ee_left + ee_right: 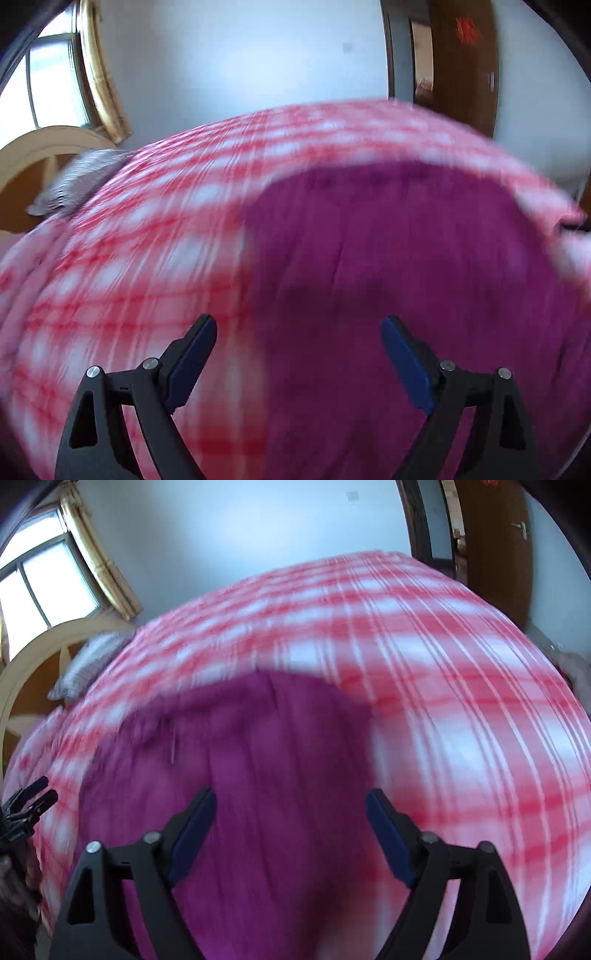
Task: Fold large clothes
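Note:
A large magenta garment [388, 258] lies spread on a bed with a red-and-white plaid cover [155, 229]. My left gripper [299, 325] hangs above the garment's left edge, jaws wide apart and empty. In the right wrist view the same magenta garment [258, 757] fills the lower middle over the plaid cover [461, 701]. My right gripper [291, 797] stands open above it with nothing between its blue pads [192, 834]. The other gripper's black fingers [33, 797] show at the left edge. Both views are motion-blurred.
A grey patterned pillow [81, 181] lies by the curved wooden headboard [33, 155] at the left. A window with a yellow curtain [99, 565] sits behind. A brown door [495, 535] stands at the far right past the bed's foot.

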